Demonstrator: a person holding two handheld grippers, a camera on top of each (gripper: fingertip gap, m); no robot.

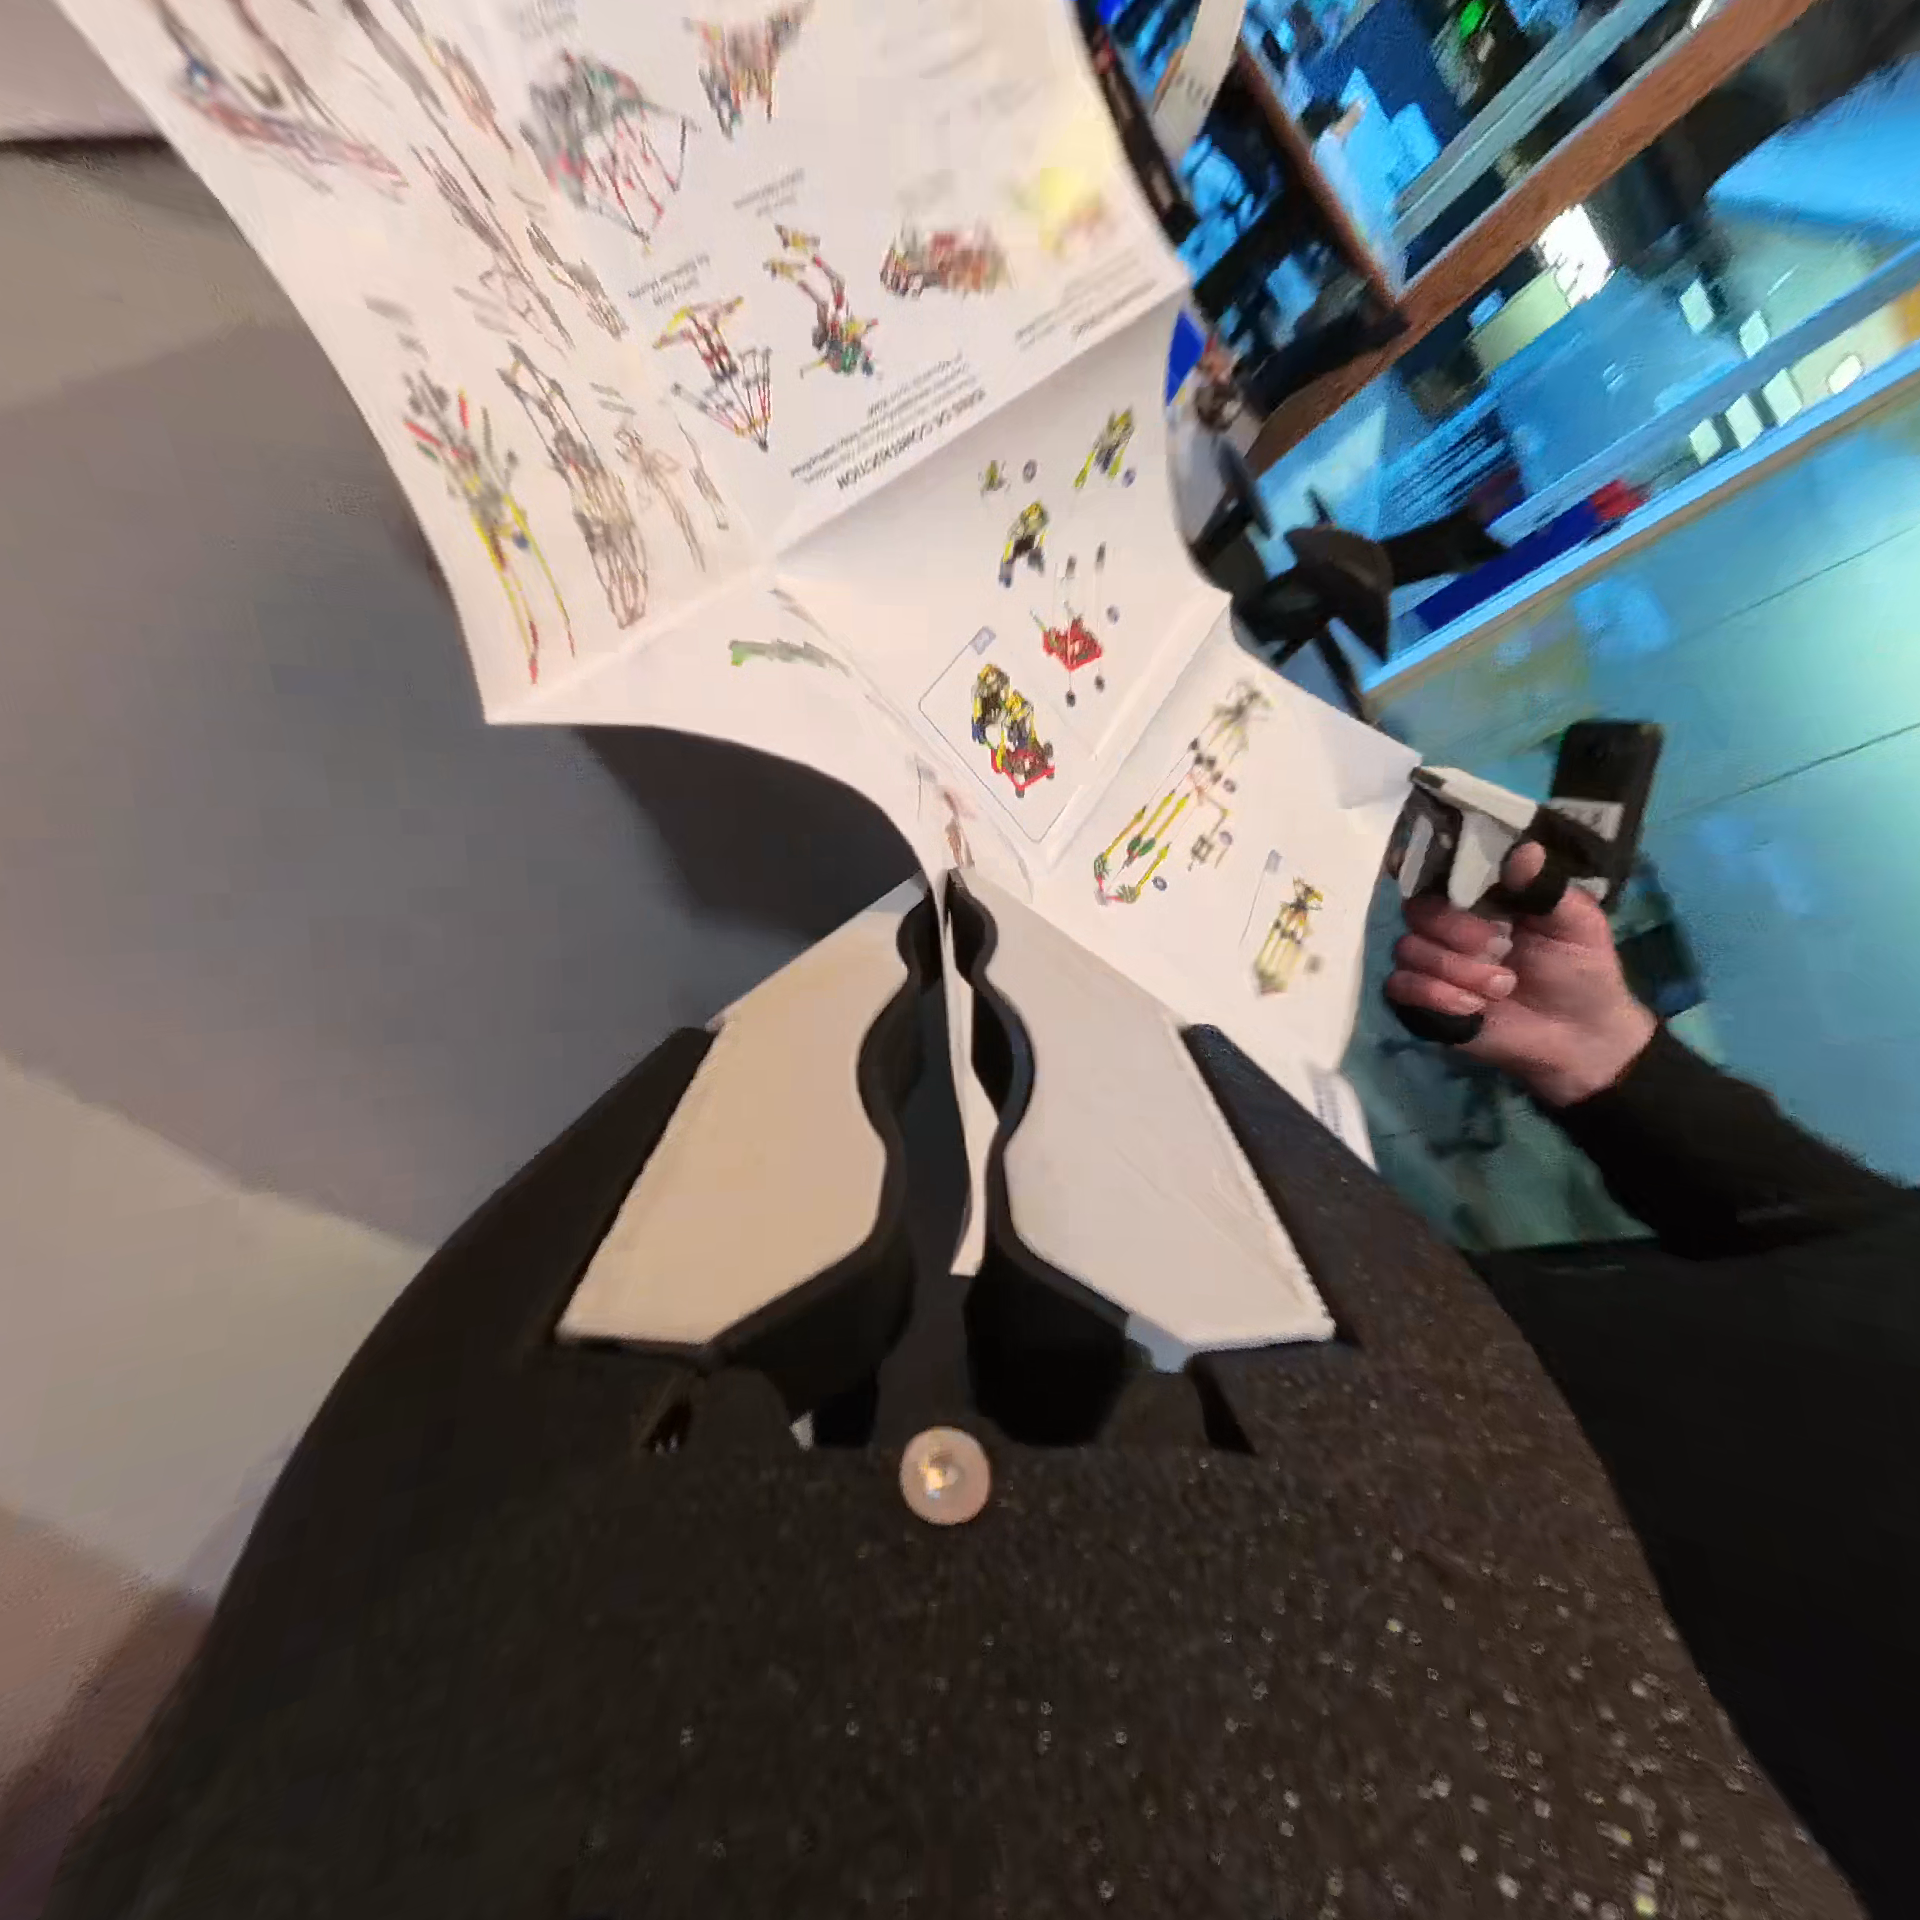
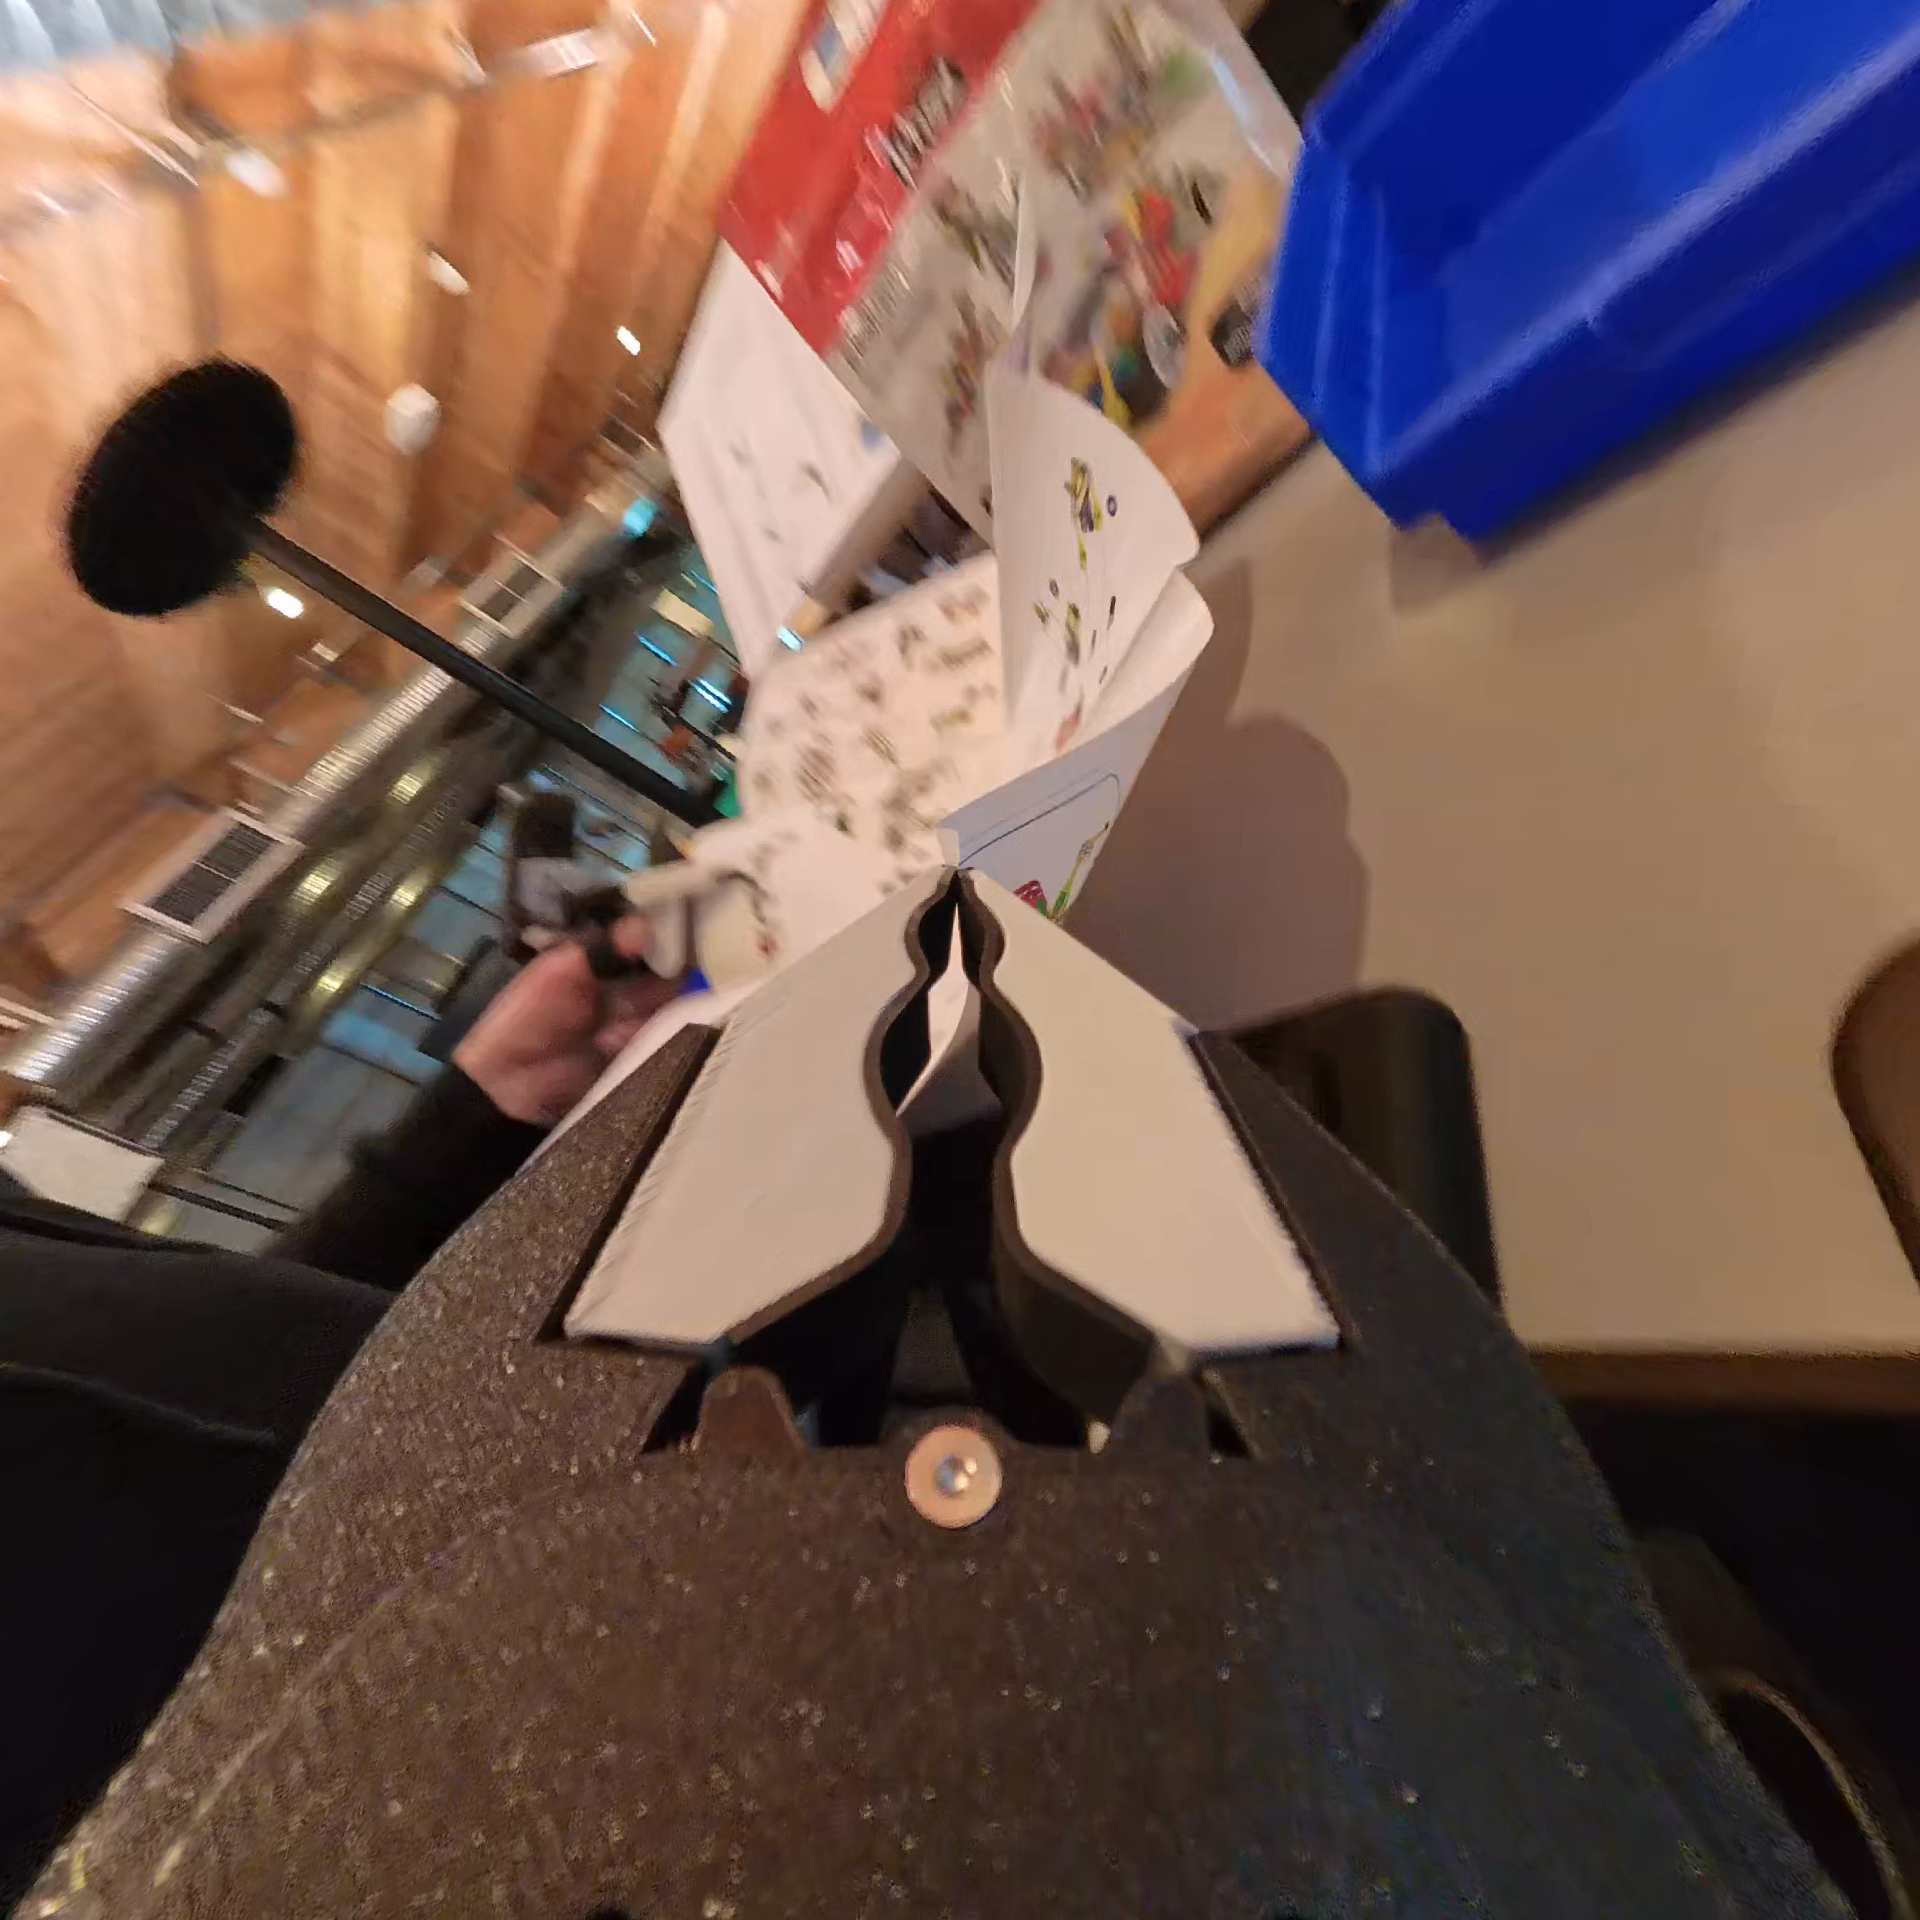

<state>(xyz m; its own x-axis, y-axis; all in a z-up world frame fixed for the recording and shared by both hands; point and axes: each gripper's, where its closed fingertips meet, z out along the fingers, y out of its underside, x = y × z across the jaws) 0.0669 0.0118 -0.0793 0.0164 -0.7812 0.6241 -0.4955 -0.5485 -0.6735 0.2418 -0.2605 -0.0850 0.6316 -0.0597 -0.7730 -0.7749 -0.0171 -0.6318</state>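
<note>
1. your left gripper (image 1: 951, 894) has its fingers pressed together on the lower edge of a large white folded-out sheet (image 1: 831, 312), printed with small coloured drawings of rod-and-connector models. the paper runs down between the two pads, so the pinch is on the sheet and nothing else.
2. left of it in the left wrist view lies the pale table (image 1: 156, 727). the sheet is off the surface there, arching up and away from the gripper and casting a dark shadow under its curl.
3. creases cross the sheet, which bows between your two holds instead of hanging flat.
4. to the right, your right gripper (image 1: 1418, 821) meets the sheet's far corner, with your hand (image 1: 1496, 966) wrapped round its handle. the two grippers are well apart, each on its own edge.
5. behind that hand are a black chair (image 1: 1320, 592) and wooden shelving (image 1: 1455, 260), both blurred.
6. in the right wrist view, a black disc on a thin pole (image 2: 177, 488) stands far left. your other hand (image 2: 540, 1029) shows nearer the middle.
7. centre, the right gripper (image 2: 956, 883) is likewise clamped on the sheet (image 2: 1081, 582), which crumples and twists just beyond the tips.
8. beyond it stands a red printed box (image 2: 883, 156). right of that, a blue bin (image 2: 1558, 260) rests on the table (image 2: 1558, 831).
</note>
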